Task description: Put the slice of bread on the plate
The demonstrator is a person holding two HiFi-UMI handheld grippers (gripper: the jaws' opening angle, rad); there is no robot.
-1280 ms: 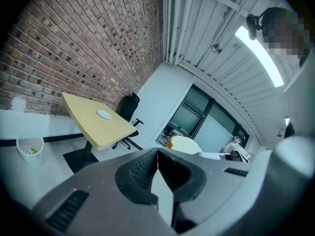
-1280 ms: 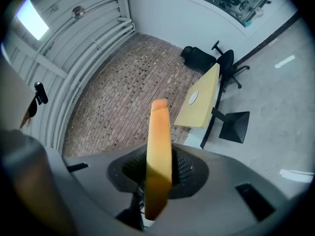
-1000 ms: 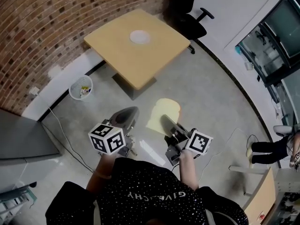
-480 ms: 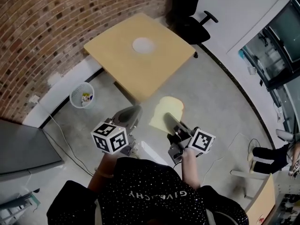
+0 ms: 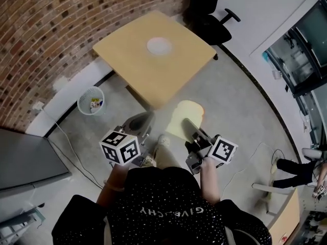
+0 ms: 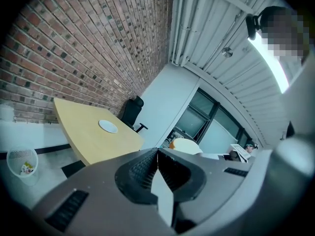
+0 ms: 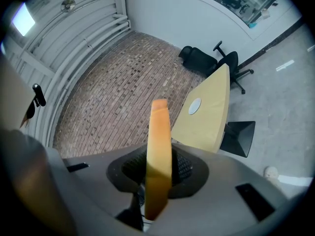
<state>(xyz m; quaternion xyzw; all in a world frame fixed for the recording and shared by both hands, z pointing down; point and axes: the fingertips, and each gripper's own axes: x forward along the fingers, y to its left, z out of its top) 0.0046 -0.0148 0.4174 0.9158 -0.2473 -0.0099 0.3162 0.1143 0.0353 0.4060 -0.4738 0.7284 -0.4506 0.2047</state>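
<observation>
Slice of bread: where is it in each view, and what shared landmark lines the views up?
Head view: slice of bread at centre, in the right gripper, just below the near corner of the table.
Left gripper view: small, right of centre, just above the fingers.
Right gripper view: edge-on at centre, between the fingers.
Shared landmark: the white plate on the table.
</observation>
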